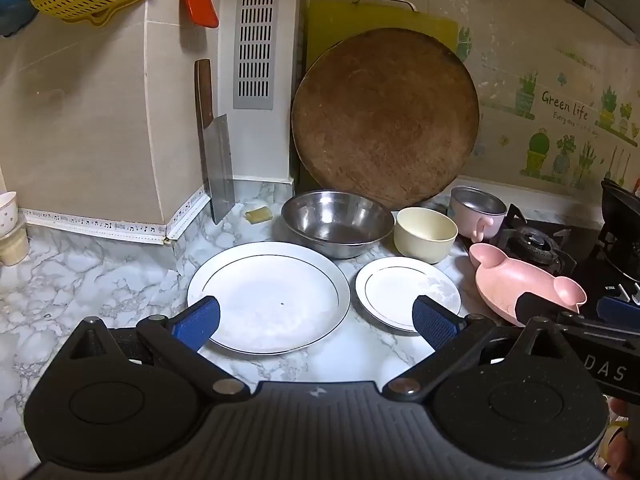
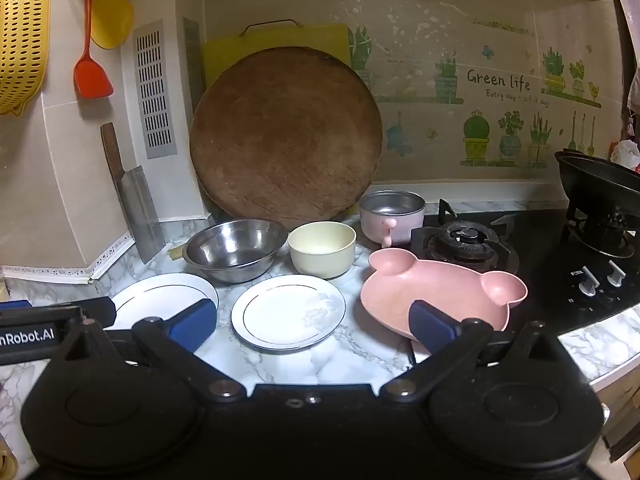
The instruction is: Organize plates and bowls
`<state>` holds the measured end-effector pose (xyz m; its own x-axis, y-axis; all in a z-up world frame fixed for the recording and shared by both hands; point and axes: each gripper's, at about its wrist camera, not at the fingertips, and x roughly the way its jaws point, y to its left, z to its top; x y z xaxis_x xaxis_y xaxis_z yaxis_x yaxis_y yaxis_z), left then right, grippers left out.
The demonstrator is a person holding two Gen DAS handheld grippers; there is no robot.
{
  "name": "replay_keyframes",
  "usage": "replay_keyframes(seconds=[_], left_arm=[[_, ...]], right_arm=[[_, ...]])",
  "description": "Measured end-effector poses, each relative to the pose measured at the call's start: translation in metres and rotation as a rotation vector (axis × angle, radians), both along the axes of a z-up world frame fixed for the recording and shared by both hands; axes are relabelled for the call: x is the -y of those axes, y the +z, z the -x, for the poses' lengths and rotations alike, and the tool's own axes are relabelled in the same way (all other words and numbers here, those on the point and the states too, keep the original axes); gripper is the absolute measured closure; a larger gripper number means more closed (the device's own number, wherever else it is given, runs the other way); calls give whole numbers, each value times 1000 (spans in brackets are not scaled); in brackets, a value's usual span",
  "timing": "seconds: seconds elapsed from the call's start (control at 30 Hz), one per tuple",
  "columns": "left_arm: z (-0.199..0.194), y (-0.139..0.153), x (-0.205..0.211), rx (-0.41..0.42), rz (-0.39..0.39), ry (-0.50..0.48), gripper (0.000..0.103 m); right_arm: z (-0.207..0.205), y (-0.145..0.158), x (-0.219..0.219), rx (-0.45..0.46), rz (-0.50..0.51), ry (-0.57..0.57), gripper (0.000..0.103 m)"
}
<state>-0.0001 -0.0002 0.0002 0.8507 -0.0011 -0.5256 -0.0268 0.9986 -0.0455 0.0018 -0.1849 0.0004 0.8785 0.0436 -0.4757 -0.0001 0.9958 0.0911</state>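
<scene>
Large plate: a big round white china plate with a thin dark rim line (image 1: 268,298) lies flat on the grey-veined marble-pattern counter (image 1: 80,280), at the left end of the front row.
Small plate: a smaller white plate of the same pattern (image 2: 288,311) lies just right of it, apart from it.
Pink dish: a pale pink plastic dish shaped like a bear's head with two ear hollows (image 2: 436,288) sits to the right, at the edge of the black gas hob (image 2: 560,264).
Steel bowl: a wide stainless-steel bowl (image 1: 338,222) stands upright behind the large plate.
Cream bowl: a small cream-coloured bowl (image 2: 322,248) stands just beside the steel bowl's right.
Pink cup: a pink cup with a steel lining and a handle (image 2: 392,214) stands behind the cream bowl, near the burner.
Left gripper: the black left gripper with blue pads (image 1: 316,322) hangs above the near edge of the large plate, jaws spread wide, holding nothing.
Right gripper: the right gripper (image 2: 314,324) hovers over the small plate's near side, jaws equally wide and empty.
Backdrop: a round brown wooden chopping board (image 2: 286,134) leans on the wall; a steel cleaver with a wooden handle (image 1: 216,160) stands propped to its left.
</scene>
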Motion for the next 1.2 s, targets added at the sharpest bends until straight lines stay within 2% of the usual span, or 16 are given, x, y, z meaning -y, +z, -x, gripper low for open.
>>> replay_keyframes(seconds=[0.57, 1.2], left_arm=[[-3, 4, -9, 53, 6, 19, 0], [-6, 4, -22, 45, 24, 49, 0]], right_arm=[[-13, 8, -11, 12, 42, 34, 0], [-17, 6, -17, 11, 50, 62, 0]])
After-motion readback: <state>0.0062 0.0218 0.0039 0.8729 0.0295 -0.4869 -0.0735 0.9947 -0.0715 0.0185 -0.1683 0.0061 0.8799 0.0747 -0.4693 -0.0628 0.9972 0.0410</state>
